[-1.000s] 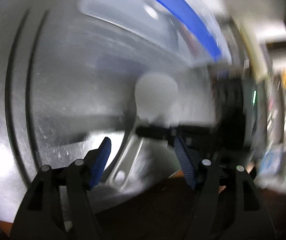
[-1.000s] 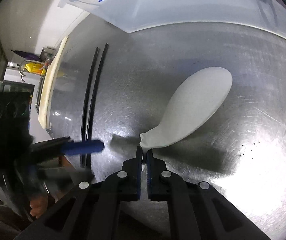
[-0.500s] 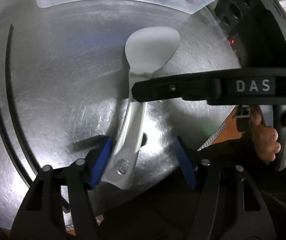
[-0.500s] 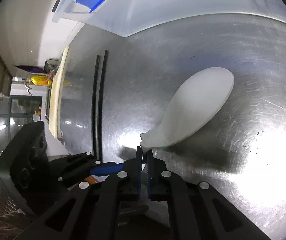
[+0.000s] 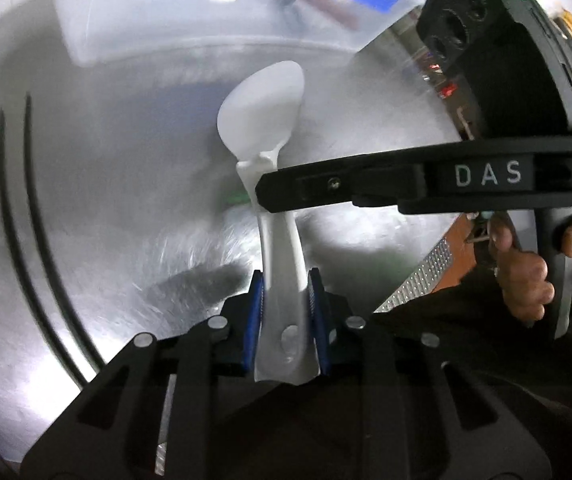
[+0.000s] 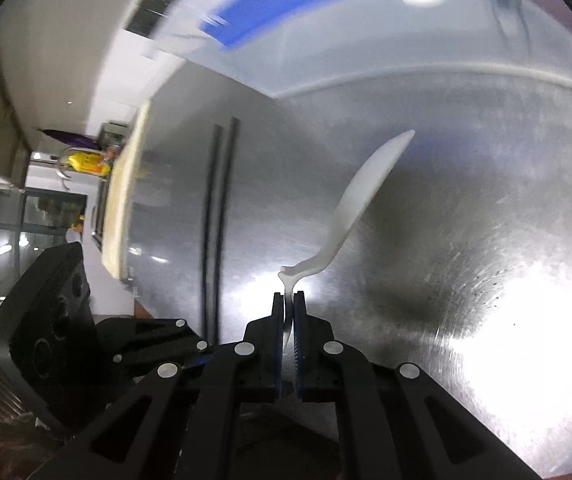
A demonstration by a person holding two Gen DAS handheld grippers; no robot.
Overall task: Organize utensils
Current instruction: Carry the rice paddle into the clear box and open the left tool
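A white plastic rice paddle point(image 5: 262, 116) is held over the steel counter by both grippers. My left gripper point(image 5: 284, 280) is shut on the end of its handle, near the hanging hole. My right gripper point(image 6: 289, 300) is shut on the handle near the neck; in the left wrist view its black finger point(image 5: 346, 188) crosses the handle from the right. In the right wrist view the paddle point(image 6: 360, 200) shows edge-on, blade pointing up and away.
A clear plastic bin with a blue lid point(image 5: 222, 12) stands at the back of the counter and also shows in the right wrist view point(image 6: 366, 32). Two dark grooves point(image 6: 218, 216) run along the steel counter. The counter's front edge point(image 5: 418, 280) is near my right hand.
My left gripper has closed on the paddle's handle end. The paddle, which lay flat, has turned edge-on in the right wrist view.
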